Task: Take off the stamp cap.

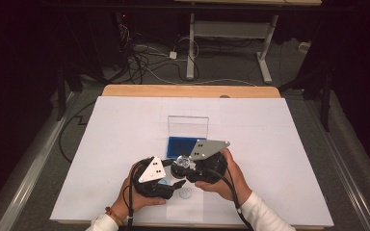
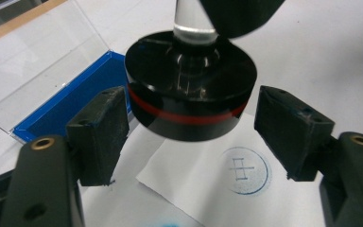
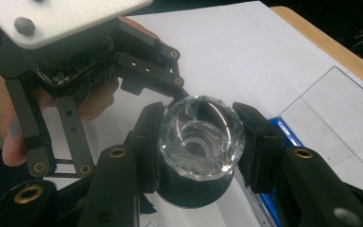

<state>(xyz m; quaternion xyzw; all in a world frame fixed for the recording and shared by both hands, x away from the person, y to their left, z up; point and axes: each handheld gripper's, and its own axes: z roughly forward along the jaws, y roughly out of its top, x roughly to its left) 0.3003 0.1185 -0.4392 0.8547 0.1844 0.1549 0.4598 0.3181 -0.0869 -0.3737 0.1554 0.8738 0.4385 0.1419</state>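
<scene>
A stamp with a black round base (image 2: 191, 94), a red stripe and a clear faceted handle (image 3: 202, 137) hangs above the paper. My right gripper (image 3: 201, 142) is shut on the clear handle, one pad on each side. My left gripper (image 2: 196, 127) is open, its pads (image 2: 101, 132) standing either side of the black base with a gap on both sides. In the high view both grippers meet near the table's front middle, the left gripper (image 1: 173, 185) just below the right gripper (image 1: 183, 166). A blue stamped circle (image 2: 244, 171) marks the white paper sheet (image 1: 183, 204) beneath.
A blue ink pad box (image 1: 183, 146) with its clear lid (image 1: 188, 126) standing open lies just behind the grippers. A white board (image 1: 270, 144) covers the wooden table. A hand (image 3: 9, 127) holds the left gripper's body. Cables and desk legs are on the floor beyond.
</scene>
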